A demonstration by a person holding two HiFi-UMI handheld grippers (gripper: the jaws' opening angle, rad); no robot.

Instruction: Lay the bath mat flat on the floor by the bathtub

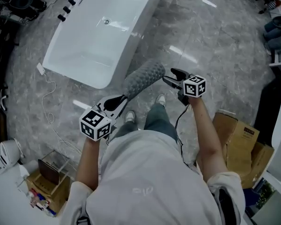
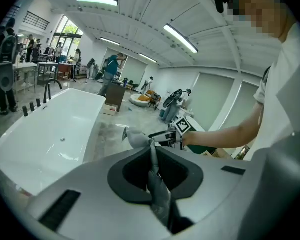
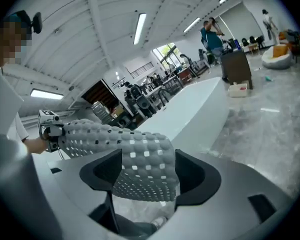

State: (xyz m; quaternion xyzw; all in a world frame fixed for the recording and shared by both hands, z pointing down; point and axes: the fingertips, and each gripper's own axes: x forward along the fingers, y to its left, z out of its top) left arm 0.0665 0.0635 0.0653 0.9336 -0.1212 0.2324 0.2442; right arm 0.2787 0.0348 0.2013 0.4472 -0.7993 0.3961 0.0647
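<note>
Our left tool (image 2: pixel 152 159) is all but pressed together, pinching a thin edge of the mat (image 1: pixel 143 78) between its pads. The grey sheet runs up out of the grip and on toward the other hand. Our right tool (image 3: pixel 149 160) stands spread wide. The mat's dimpled end hangs in the gap between its jaws, and neither pad presses on it; whether it brushes one of them we cannot tell. In the head view the mat sags as a loose grey roll in the air, stretched from the left tool to just beside the right tool's tips, ahead of our legs and above the floor (image 1: pixel 215 46), not lying on it. The tub (image 1: pixel 98 41) stands just beyond, its near corner close to the mat's middle.
</note>
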